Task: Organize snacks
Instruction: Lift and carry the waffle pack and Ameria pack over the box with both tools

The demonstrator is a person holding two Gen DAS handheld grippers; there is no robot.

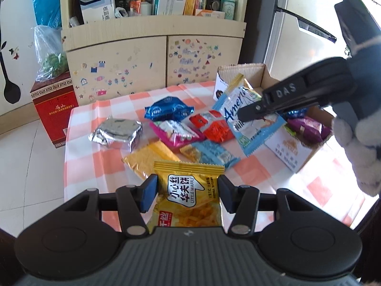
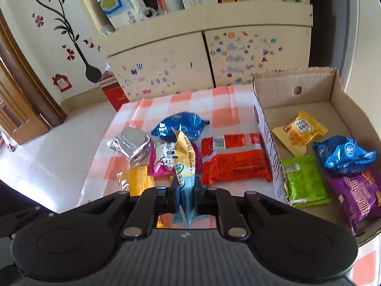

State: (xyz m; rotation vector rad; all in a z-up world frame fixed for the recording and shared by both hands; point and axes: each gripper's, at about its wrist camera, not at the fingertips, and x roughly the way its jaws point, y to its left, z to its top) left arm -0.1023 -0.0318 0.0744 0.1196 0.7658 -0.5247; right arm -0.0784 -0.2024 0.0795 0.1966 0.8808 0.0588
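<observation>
The left tool is opened wide, and a yellow waffle packet is seen between its two fingers. Whether the fingers touch the packet cannot be told. The packet's long side points straight ahead of the tool, away from the camera.

The right tool is squeezed narrow on a long blue-and-white snack packet. The packet is held by one end, with its thin edge toward the camera. Its long side points ahead of the tool and up, and its gold end is farthest away.

Ahead of the right tool and below the held packet, a pink packet, a red packet and a silver packet lie flat on the checked counter. To the tool's right stands a cardboard box, with a green packet and a purple packet lying inside.
</observation>
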